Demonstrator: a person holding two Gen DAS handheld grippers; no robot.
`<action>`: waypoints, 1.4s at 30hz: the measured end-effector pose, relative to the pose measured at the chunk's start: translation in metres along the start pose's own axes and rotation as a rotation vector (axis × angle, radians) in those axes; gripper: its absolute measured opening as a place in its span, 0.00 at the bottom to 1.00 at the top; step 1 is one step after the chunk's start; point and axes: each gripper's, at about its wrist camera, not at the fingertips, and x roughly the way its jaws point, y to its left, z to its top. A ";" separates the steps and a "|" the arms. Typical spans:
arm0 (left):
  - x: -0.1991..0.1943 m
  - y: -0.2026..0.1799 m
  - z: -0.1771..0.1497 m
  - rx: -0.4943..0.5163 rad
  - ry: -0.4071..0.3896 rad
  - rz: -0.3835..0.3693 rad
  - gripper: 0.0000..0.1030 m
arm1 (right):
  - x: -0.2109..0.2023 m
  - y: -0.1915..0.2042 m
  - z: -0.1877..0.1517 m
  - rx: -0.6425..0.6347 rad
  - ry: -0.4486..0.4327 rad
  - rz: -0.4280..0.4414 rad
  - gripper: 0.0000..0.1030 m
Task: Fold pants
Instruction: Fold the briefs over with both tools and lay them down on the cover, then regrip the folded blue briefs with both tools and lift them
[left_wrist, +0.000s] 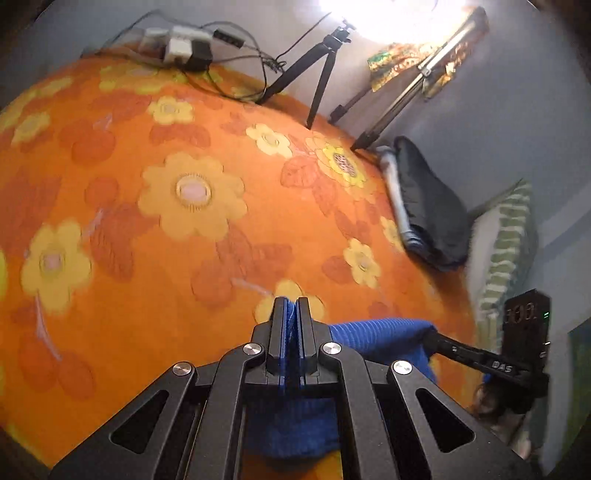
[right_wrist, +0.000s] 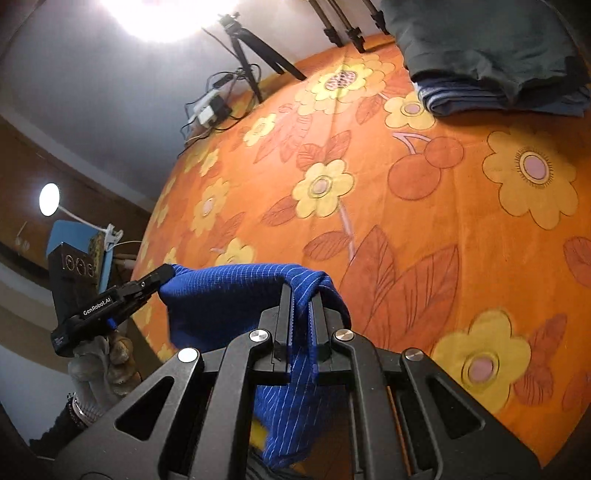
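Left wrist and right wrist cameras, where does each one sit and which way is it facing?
Left wrist: sits on the left gripper, looks along its fingers across the orange floral bedspread toward a black tripod; right gripper shows at its right.
Right wrist: sits on the right gripper, faces across the bed toward folded clothes; left gripper and a hand show at its left.
Shared: blue striped pants clamped by both grippers, bedspread, tripod.

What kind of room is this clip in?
Probably a bedroom used for recording: an orange floral bedsheet, a striped pillow, folded clothes stacked on the bed, and a camera tripod.
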 end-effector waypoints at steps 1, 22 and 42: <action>0.001 -0.002 0.003 0.019 -0.002 0.007 0.03 | 0.005 -0.004 0.002 0.006 0.009 -0.008 0.07; -0.015 -0.023 -0.014 0.145 -0.002 -0.003 0.03 | -0.024 0.009 -0.046 -0.077 0.112 -0.096 0.47; 0.008 -0.020 -0.029 0.168 0.067 0.055 0.36 | -0.023 -0.003 -0.010 -0.071 0.010 -0.118 0.54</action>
